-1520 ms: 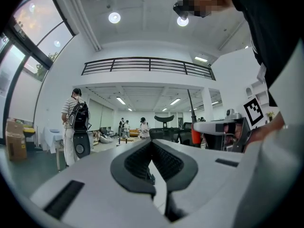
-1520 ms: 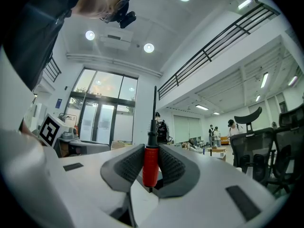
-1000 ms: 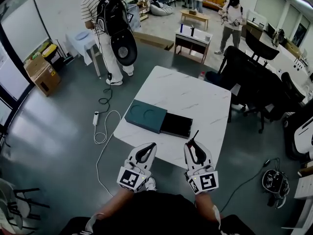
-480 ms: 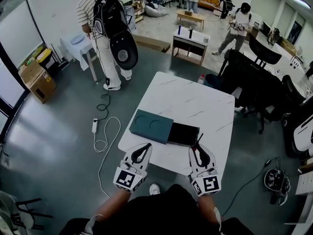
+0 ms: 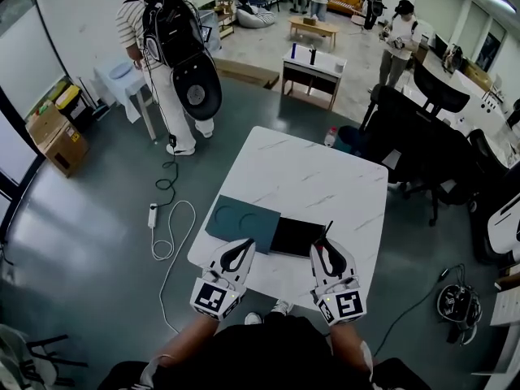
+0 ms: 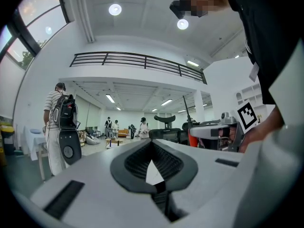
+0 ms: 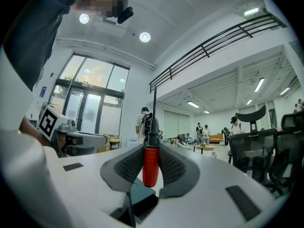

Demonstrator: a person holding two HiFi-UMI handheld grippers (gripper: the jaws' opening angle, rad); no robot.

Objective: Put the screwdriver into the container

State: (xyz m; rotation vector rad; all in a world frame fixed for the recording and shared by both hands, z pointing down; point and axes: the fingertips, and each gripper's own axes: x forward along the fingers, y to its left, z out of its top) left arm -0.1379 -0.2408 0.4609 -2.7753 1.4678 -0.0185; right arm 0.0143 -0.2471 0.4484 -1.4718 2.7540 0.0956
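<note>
Screwdriver point(image 7: 150, 167) upright, red handle clamped in right tool point(image 7: 151, 148), at container point(image 5: 294, 236) edge; left tool point(image 6: 153, 145) closed, empty.

The container point(image 5: 296, 236) is lying on the table point(image 5: 325, 169), near its front edge. The left gripper point(image 5: 242, 249) is hovering before the container's left part. The right gripper point(image 5: 323, 247) is hovering before its right end, holding the screwdriver point(image 7: 150, 164) upright between its jaws. A chair point(image 5: 422, 145) is standing to the table's right.

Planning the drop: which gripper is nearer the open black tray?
Right. The right gripper, holding the screwdriver, is by the black tray's near right corner; the left gripper is by the teal lid.
</note>
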